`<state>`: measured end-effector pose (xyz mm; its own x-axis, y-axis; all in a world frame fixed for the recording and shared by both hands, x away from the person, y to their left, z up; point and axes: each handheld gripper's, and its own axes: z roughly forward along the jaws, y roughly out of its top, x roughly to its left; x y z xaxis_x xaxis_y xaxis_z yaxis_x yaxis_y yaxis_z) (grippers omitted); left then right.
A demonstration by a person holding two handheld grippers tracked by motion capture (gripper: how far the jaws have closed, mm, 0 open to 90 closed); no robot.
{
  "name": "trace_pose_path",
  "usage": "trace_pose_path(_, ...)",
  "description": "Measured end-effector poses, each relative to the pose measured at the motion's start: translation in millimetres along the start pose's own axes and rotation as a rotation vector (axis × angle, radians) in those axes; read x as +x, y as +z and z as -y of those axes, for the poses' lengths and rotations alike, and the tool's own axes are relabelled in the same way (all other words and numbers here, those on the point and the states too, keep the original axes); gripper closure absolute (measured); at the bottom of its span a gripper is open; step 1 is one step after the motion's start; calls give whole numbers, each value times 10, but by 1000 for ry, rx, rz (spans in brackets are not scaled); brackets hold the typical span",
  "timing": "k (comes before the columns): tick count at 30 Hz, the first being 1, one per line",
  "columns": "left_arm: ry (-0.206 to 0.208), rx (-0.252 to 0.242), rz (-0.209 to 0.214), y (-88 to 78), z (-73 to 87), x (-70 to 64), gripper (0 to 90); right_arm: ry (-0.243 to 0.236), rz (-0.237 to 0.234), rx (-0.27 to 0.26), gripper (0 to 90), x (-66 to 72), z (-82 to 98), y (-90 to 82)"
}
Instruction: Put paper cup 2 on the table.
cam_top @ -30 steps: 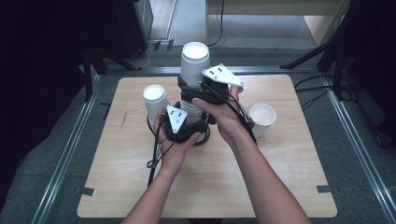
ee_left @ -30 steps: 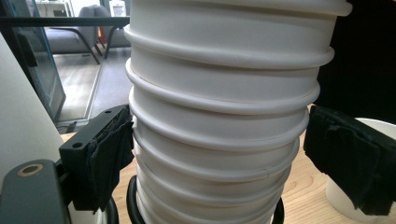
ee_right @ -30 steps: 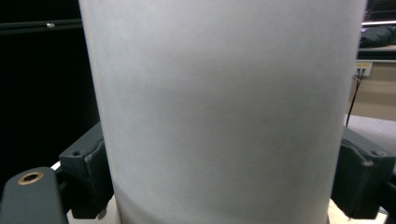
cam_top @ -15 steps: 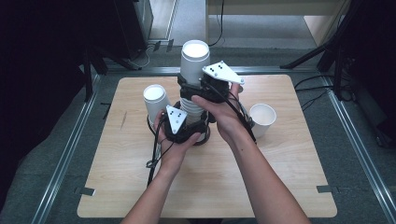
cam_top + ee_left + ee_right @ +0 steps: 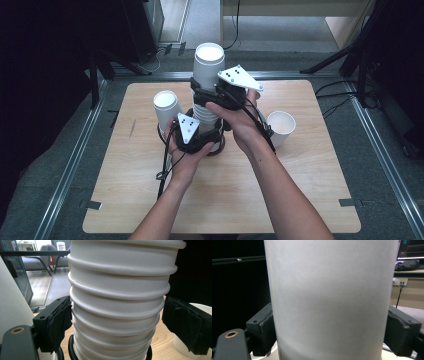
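A tall stack of white paper cups (image 5: 202, 112) stands mid-table in a black ring (image 5: 218, 149). My left gripper (image 5: 206, 135) is low on the stack, and in the left gripper view its pads (image 5: 60, 322) press the ribbed rims (image 5: 117, 302) from both sides. My right gripper (image 5: 207, 95) sits higher, around the top cup (image 5: 209, 62). Its jaws have just been closing, and its pads (image 5: 265, 330) now touch the smooth wall of the top cup (image 5: 332, 302).
A single white cup (image 5: 165, 107) stands left of the stack, and an upright open cup (image 5: 281, 127) stands to its right. The wooden table (image 5: 225, 200) has free room in front, around the forearms. Dark floor and stands surround the table.
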<state>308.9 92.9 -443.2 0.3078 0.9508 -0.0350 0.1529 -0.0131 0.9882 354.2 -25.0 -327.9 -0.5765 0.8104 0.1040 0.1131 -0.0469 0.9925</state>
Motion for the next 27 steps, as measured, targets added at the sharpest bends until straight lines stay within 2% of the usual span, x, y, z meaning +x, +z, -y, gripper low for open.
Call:
trace_pose_path(8, 2, -17, 3, -22, -16, 5, 104, 1, -4, 8, 123, 1, -40, 0)
trace_pose_path(12, -2, -32, 0, -46, -43, 24, 71, 3, 3, 18, 40, -10, -42, -9)
trace_pose_path(19, -17, -70, 16, -106, -134, 56, 71, 5, -21, 19, 79, -62, -19, -51)
trace_pose_path(27, -6, -96, 31, -124, -304, 31, 70, 11, -30, 21, 50, -93, -53, -87)
